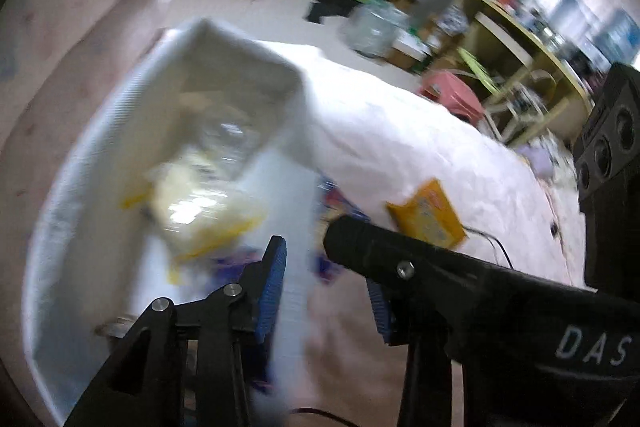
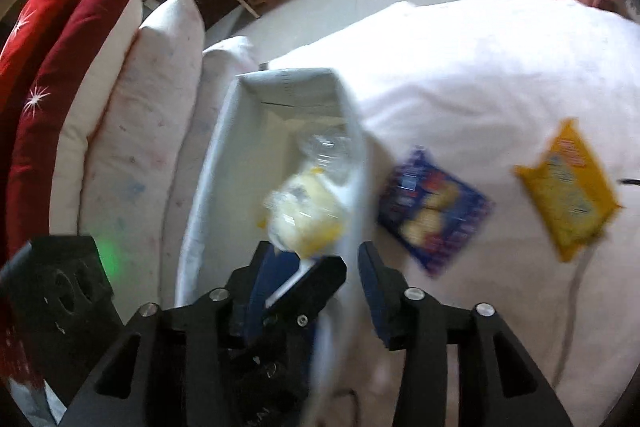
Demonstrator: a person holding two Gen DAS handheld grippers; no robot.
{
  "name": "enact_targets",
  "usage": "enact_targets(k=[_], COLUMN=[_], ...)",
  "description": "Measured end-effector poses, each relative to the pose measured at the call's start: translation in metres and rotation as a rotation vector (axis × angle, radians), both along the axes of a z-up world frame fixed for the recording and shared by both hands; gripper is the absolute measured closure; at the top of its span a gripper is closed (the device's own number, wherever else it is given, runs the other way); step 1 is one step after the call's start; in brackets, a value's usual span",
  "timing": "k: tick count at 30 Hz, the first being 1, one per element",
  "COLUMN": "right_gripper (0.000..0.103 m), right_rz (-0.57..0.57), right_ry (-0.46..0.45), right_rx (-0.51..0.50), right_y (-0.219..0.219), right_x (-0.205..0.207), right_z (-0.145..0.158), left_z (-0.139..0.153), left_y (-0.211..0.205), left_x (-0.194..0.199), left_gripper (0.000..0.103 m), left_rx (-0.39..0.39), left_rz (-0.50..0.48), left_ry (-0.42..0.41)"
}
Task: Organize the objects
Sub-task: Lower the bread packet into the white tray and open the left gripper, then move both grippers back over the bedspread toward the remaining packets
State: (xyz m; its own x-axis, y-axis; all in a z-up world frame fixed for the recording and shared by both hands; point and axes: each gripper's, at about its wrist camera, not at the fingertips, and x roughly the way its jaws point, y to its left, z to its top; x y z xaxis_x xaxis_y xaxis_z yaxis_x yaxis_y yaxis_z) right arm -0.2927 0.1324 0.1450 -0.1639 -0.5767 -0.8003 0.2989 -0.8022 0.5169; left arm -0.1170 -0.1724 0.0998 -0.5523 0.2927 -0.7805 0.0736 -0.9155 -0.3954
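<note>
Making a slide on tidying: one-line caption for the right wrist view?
White bin holding a pale yellow packet on a white bed; blue packet and yellow packet lie outside.

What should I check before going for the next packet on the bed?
1. White bin upright with room left: ok; the pale yellow bag and a clear wrapper lie inside, its far end bare.
2. Blue snack packet reachable: ok; it lies flat on the white bedcover, just beside the bin's right wall.
3. Yellow snack packet clear of the blue one: ok; they lie apart.
4. Right gripper empty: cannot tell; the bin's wall stands between its fingers, contact blurred.
5. Left gripper empty: cannot tell; the wall passes between its fingers too.
6. Grippers clear of each other: not ok; they crowd together at the bin's wall.
</note>
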Motion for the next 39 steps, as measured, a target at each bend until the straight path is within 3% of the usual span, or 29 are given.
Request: enact_targets(k=[9, 15, 20, 23, 25, 27, 28, 29, 31, 34, 39], right_gripper=[0.058, 0.058, 0.058, 0.058, 0.057, 0.048, 0.033, 0.023, 0.018, 0.010, 0.009], right_rz=[-0.074, -0.071, 0.022, 0.047, 0.045, 0.021, 0.009, 0.025, 0.058, 0.053, 0.081], right_ry=[0.073, 0.179, 0.271, 0.273, 0.207, 0.169, 0.213, 0.212, 0.236, 0.197, 0.175], right_rx=[0.186, 0.257, 0.390, 0.474, 0.503, 0.472, 0.432, 0.422, 0.431, 0.412, 0.441], right_y=[0.110, 0.155, 0.146, 0.138, 0.138, 0.145, 0.149, 0.148, 0.143, 0.146, 0.145], right_x=[0.027, 0.049, 0.048, 0.040, 0.030, 0.026, 0.029, 0.030, 0.035, 0.034, 0.034], right_z=[0.013, -0.008, -0.041, -0.068, -0.096, -0.112, -0.109, -0.112, -0.113, -0.115, -0.115], left_z=[-0.017, -0.055, -0.098, -0.100, -0.108, -0.112, -0.111, -0.112, -0.112, -0.113, -0.113], left_y=[0.088, 0.111, 0.115, 0.126, 0.143, 0.153, 0.154, 0.152, 0.142, 0.122, 0.130], left_x=[-0.002, 0.010, 0.010, 0.017, 0.029, 0.041, 0.039, 0.037, 0.035, 0.037, 0.038], left_gripper=[0.063, 0.063, 0.063, 0.050, 0.036, 0.026, 0.018, 0.017, 0.017, 0.014, 0.012], left_rx=[-0.092, -0.163, -0.225, -0.303, -0.429, -0.552, -0.574, -0.576, -0.501, -0.394, -0.460], left_rz=[-0.171, -0.149, -0.082, -0.077, -0.103, -0.062, -0.051, -0.039, -0.038, -0.040, -0.038], left_ry=[-0.007, -0.083, -0.150, -0.040, 0.061, 0.135, 0.127, 0.114, 0.108, 0.099, 0.098])
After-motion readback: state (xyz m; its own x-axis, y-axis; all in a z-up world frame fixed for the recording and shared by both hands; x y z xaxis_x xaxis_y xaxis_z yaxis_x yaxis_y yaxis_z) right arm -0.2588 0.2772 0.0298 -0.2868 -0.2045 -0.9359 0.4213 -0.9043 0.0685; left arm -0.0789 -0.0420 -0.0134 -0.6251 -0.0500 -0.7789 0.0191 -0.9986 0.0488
